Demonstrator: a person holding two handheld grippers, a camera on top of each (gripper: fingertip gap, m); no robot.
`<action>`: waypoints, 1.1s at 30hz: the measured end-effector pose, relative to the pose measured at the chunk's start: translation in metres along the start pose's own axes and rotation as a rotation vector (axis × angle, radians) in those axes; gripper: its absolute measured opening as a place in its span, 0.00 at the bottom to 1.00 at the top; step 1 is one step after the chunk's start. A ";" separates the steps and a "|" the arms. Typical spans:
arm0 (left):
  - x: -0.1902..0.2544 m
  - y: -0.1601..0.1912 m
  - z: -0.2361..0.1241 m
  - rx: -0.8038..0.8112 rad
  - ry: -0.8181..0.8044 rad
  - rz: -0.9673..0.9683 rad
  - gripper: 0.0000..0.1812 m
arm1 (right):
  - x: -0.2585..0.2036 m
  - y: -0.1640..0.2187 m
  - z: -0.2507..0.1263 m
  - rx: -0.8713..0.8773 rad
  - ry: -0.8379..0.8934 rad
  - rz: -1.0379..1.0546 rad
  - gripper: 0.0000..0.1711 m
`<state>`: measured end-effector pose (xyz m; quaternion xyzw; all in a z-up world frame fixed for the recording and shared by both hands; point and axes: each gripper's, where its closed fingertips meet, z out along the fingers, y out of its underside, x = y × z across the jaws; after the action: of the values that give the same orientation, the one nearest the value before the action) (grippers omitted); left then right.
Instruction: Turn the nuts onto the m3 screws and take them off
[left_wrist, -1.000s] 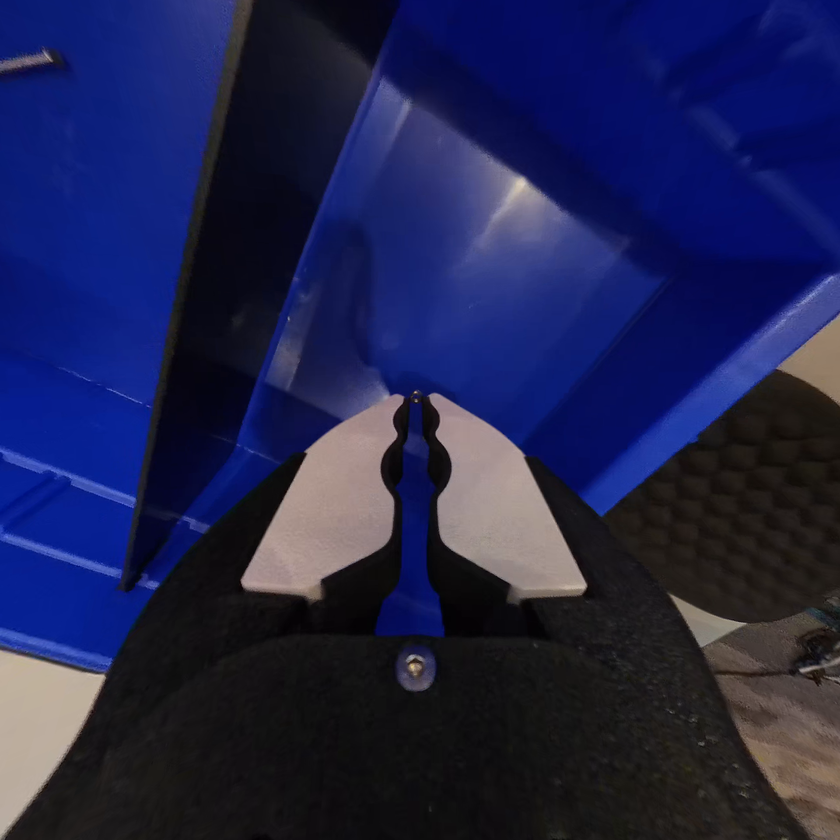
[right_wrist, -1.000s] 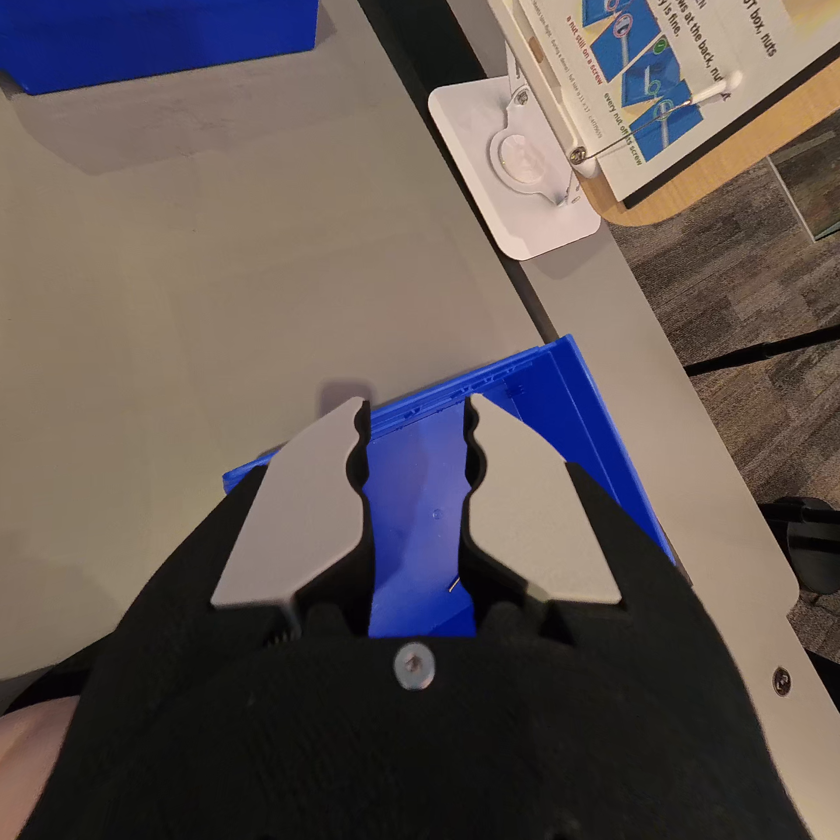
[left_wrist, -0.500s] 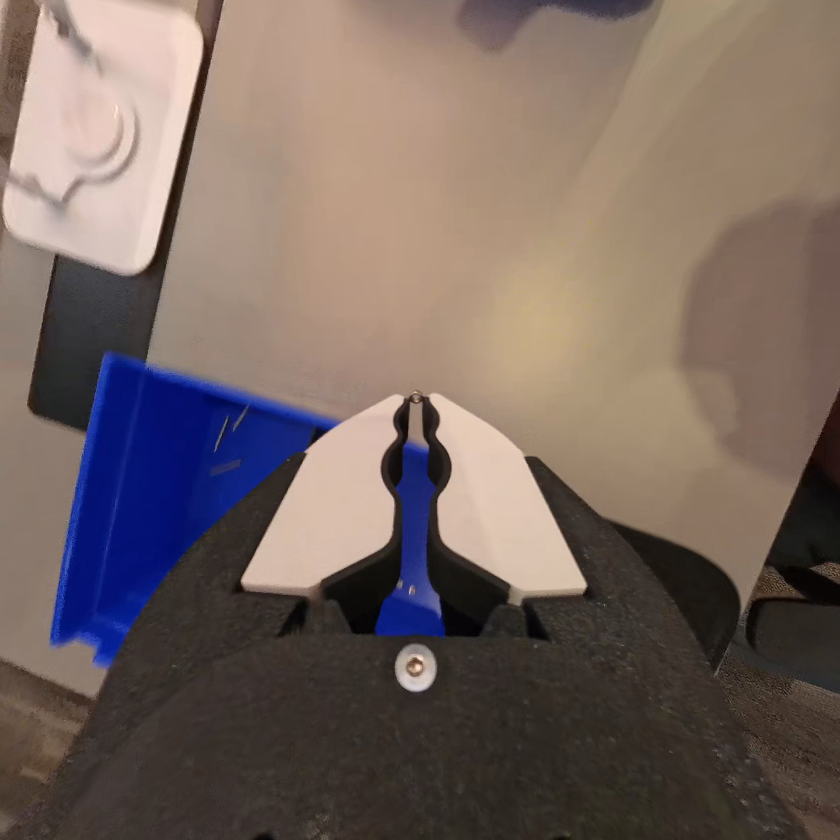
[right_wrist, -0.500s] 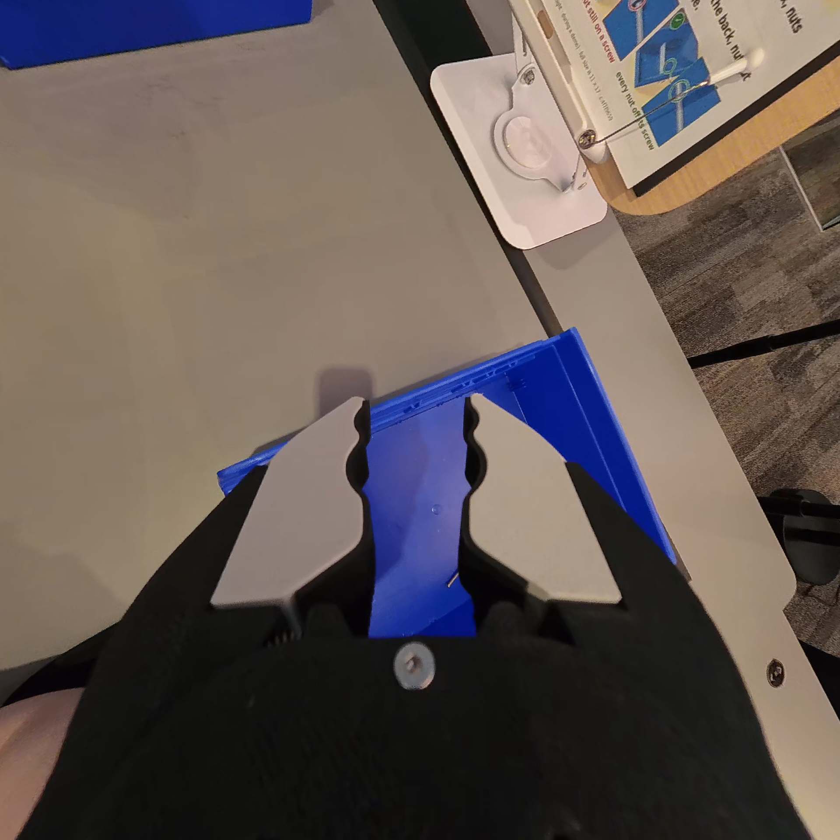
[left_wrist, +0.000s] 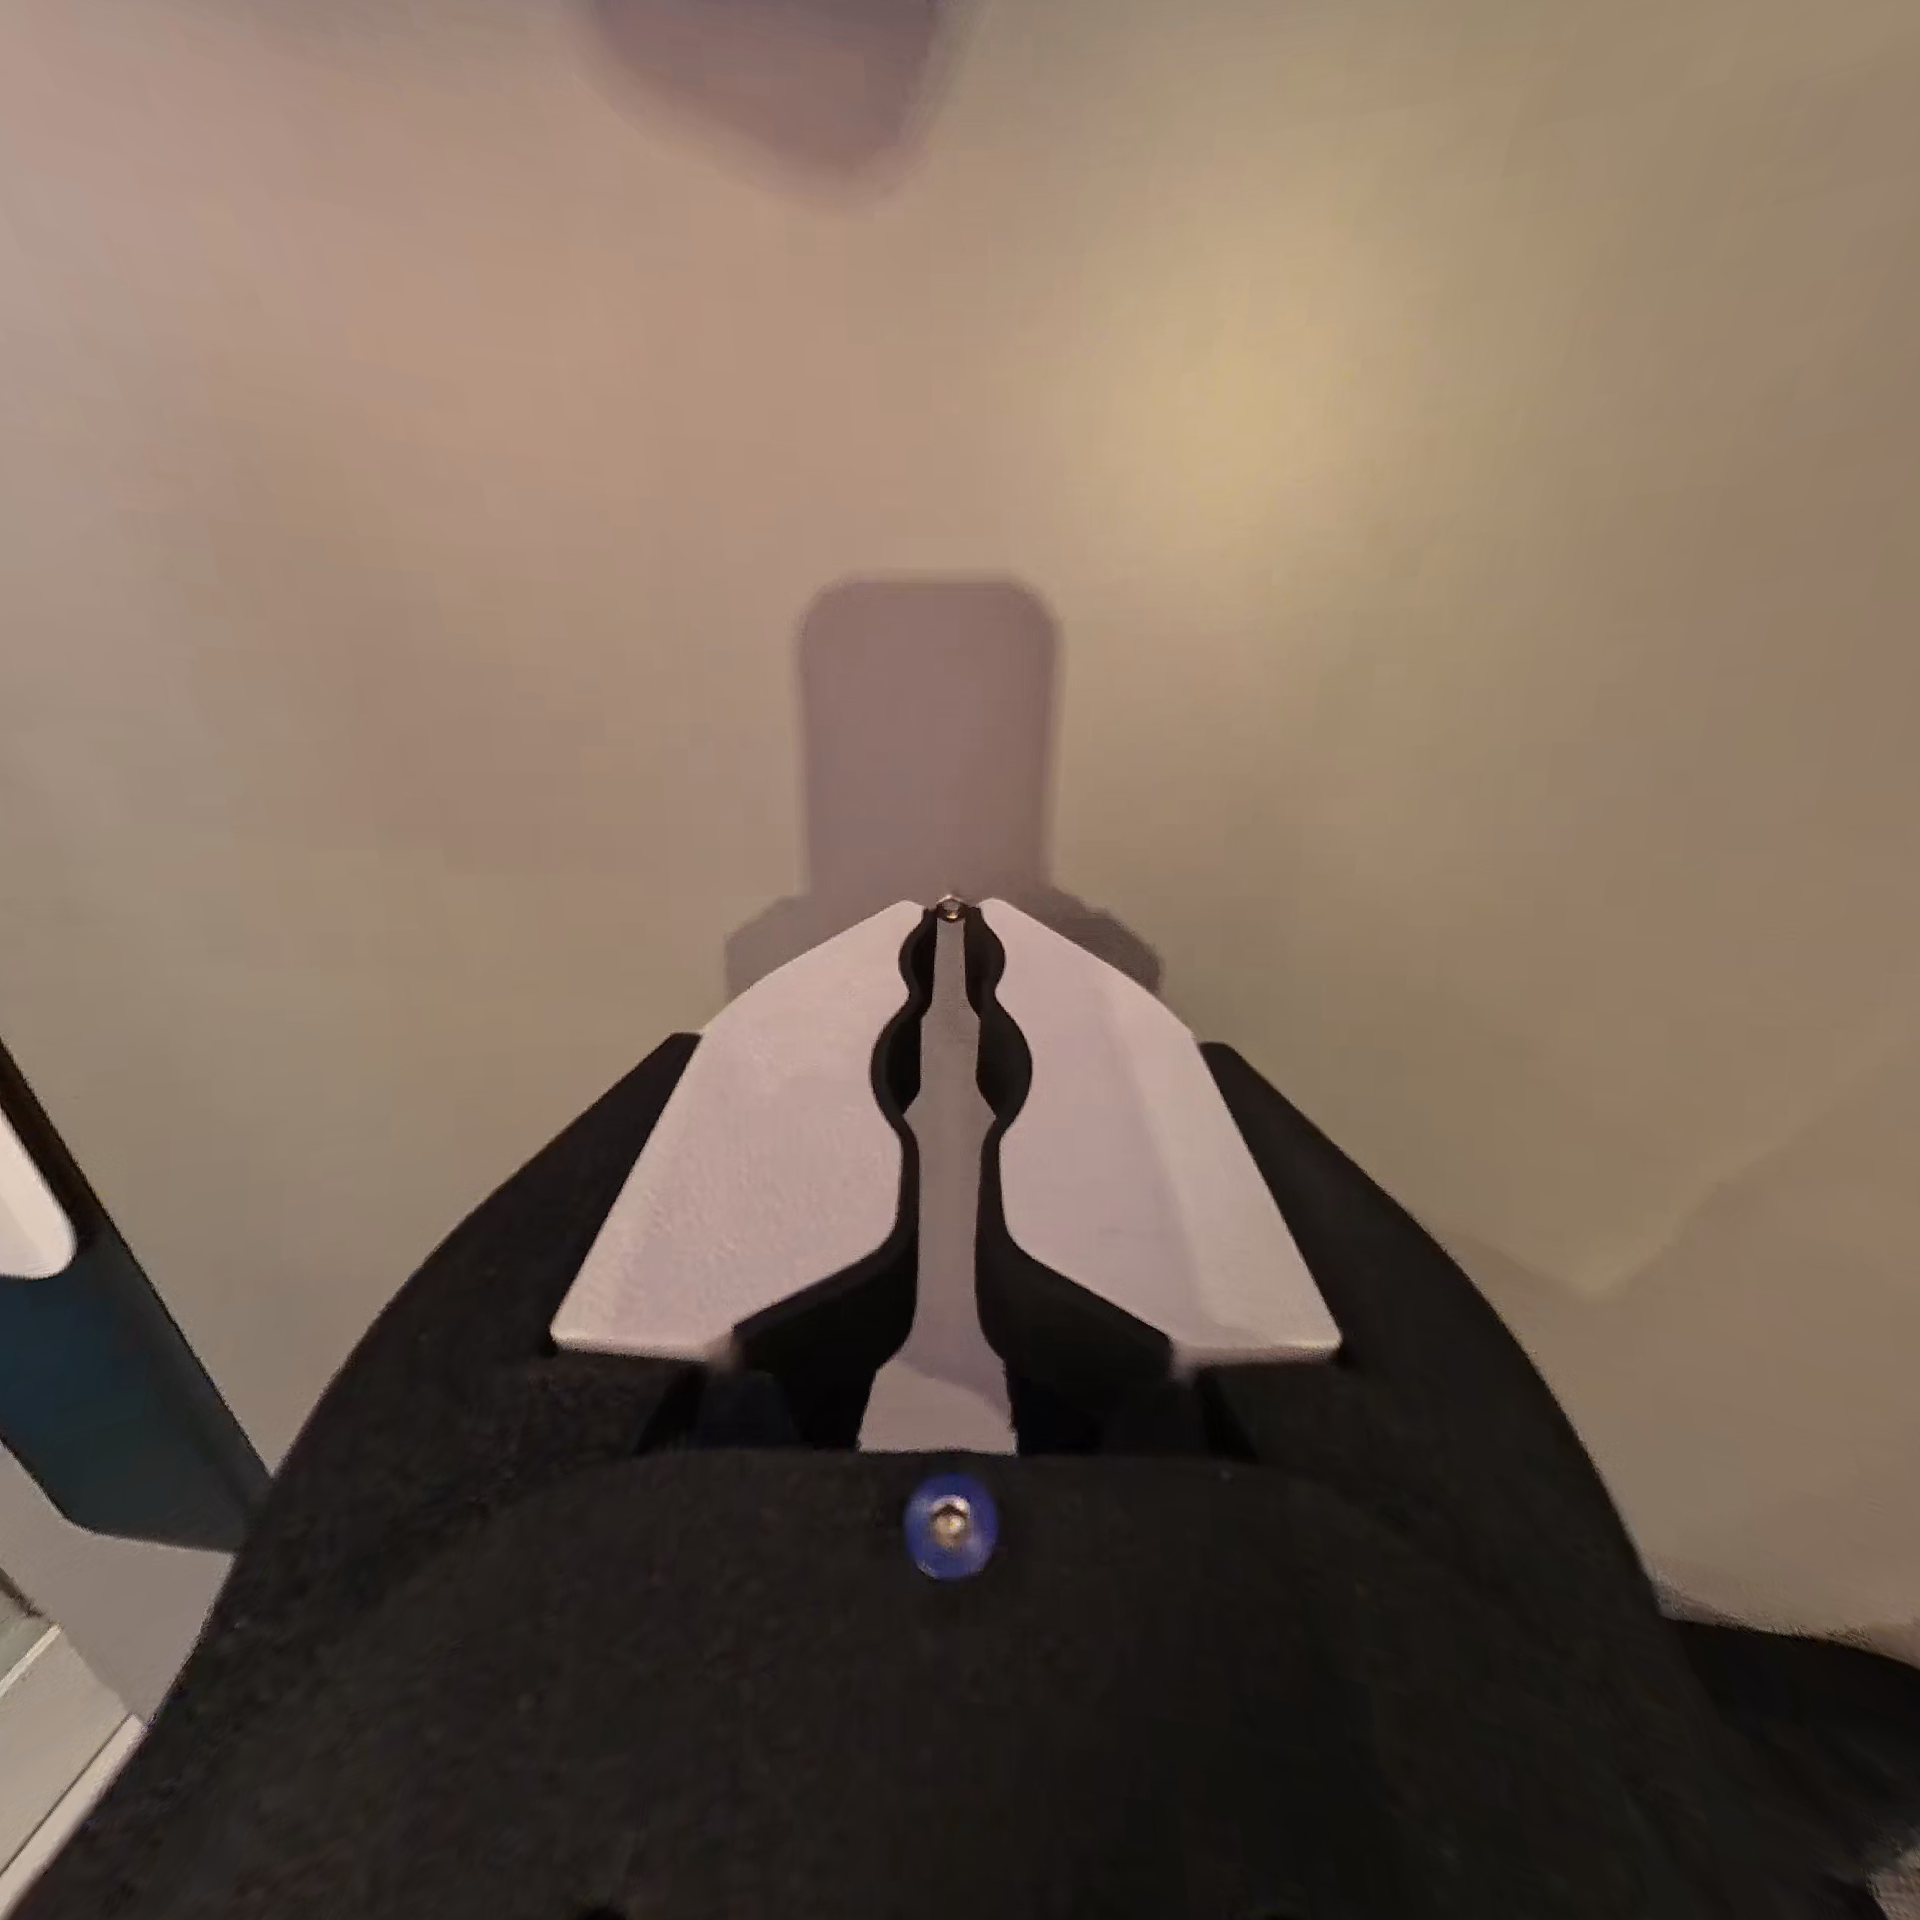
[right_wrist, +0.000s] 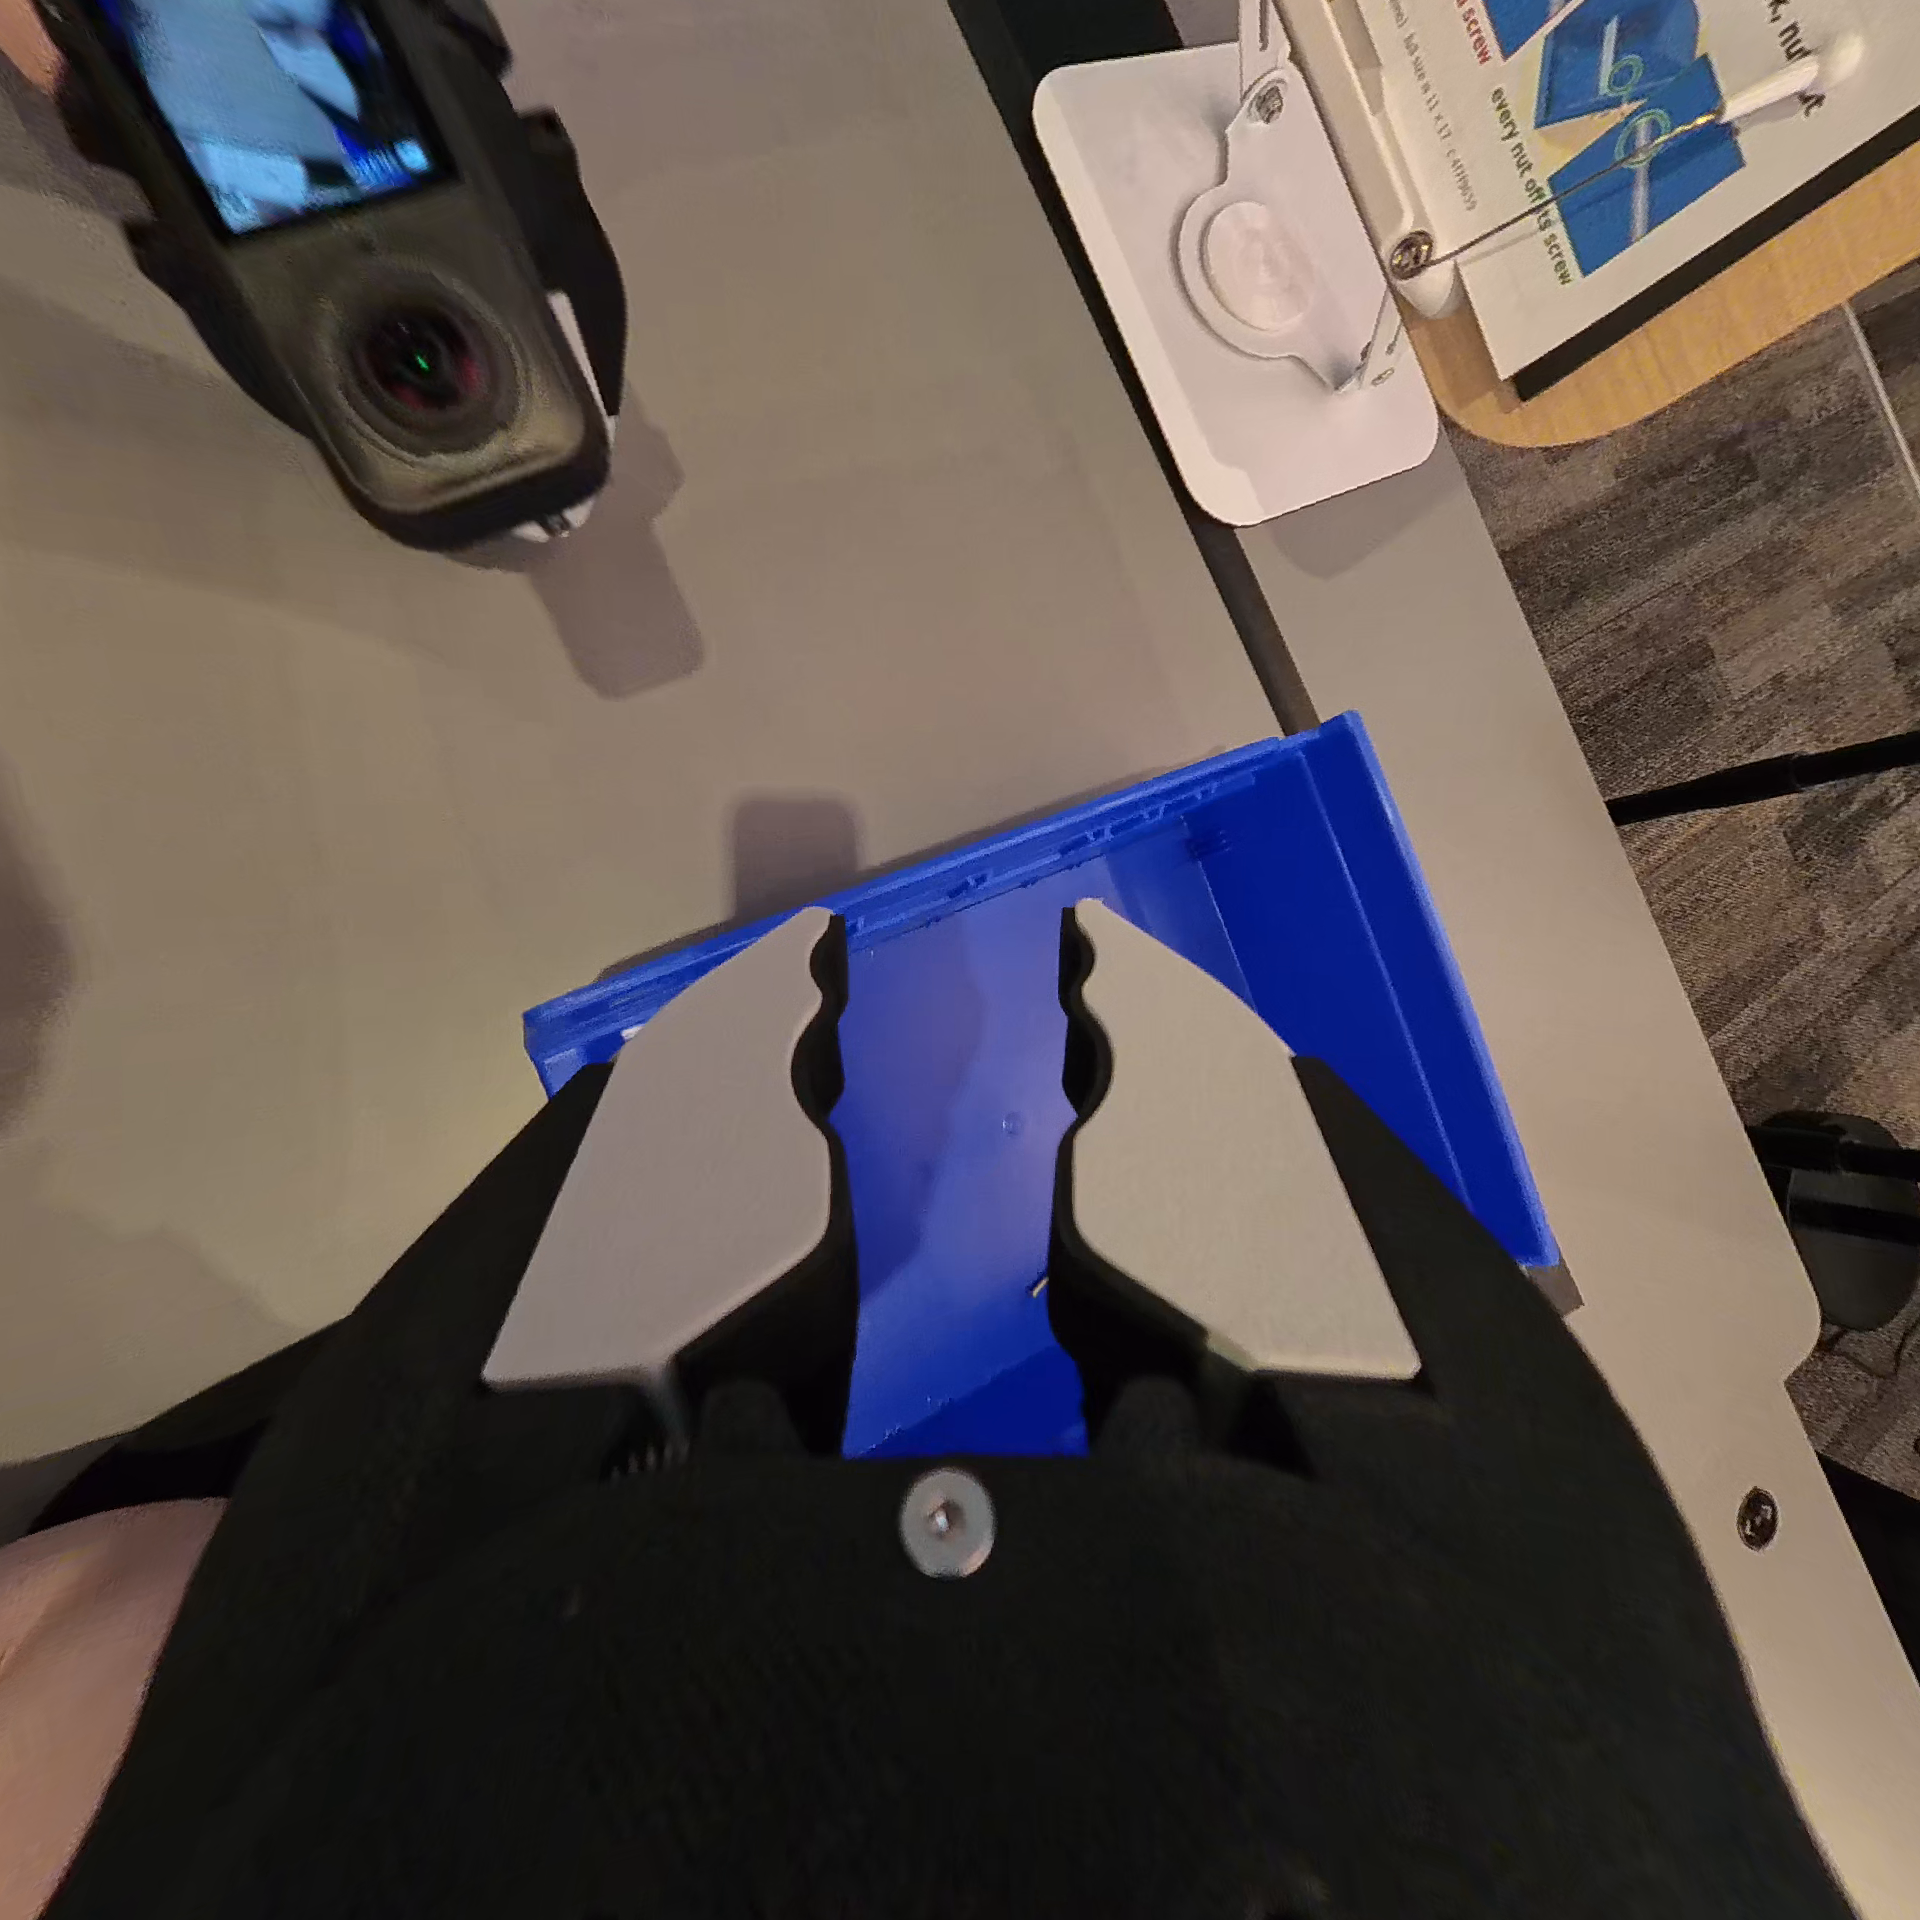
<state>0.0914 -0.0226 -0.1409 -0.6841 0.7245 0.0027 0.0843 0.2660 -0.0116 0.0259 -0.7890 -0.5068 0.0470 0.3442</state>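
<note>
Two grippers: left gripper (left_wrist: 950, 912) pinched a tiny nut (left_wrist: 949, 910); right gripper (right_wrist: 945, 920) gaped empty above the blue bin (right_wrist: 1351, 997) at the table's (right_wrist: 312, 935) right edge, needing a screw (right_wrist: 1037, 1288) gripped squarely.

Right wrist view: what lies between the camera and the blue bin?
Only bare grey table with shadows separates the camera from the blue bin, as the right wrist view shows.

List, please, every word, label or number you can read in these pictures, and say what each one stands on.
Printed sheet, clipped to the white stand: it carries lines of print beside blue pictures, but I do not quote its wording.
Camera screen: a blurred picture with no readable text.
Blue bin: no label is visible.
Left wrist view: no writing at all.
</note>
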 end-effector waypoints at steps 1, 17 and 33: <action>0.000 -0.002 0.003 0.002 0.008 -0.001 0.03 | 0.000 0.000 0.000 0.001 -0.003 0.003 0.23; 0.002 -0.005 0.002 0.021 0.081 -0.032 0.04 | 0.000 0.008 0.005 -0.048 -0.009 -0.002 0.23; -0.119 0.213 -0.163 0.001 -0.378 -0.728 0.13 | -0.007 -0.001 0.024 -0.101 -0.010 -0.055 0.23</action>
<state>-0.1334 0.0895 0.0109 -0.8833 0.4066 0.0979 0.2119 0.2514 -0.0057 0.0065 -0.7909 -0.5317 0.0161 0.3026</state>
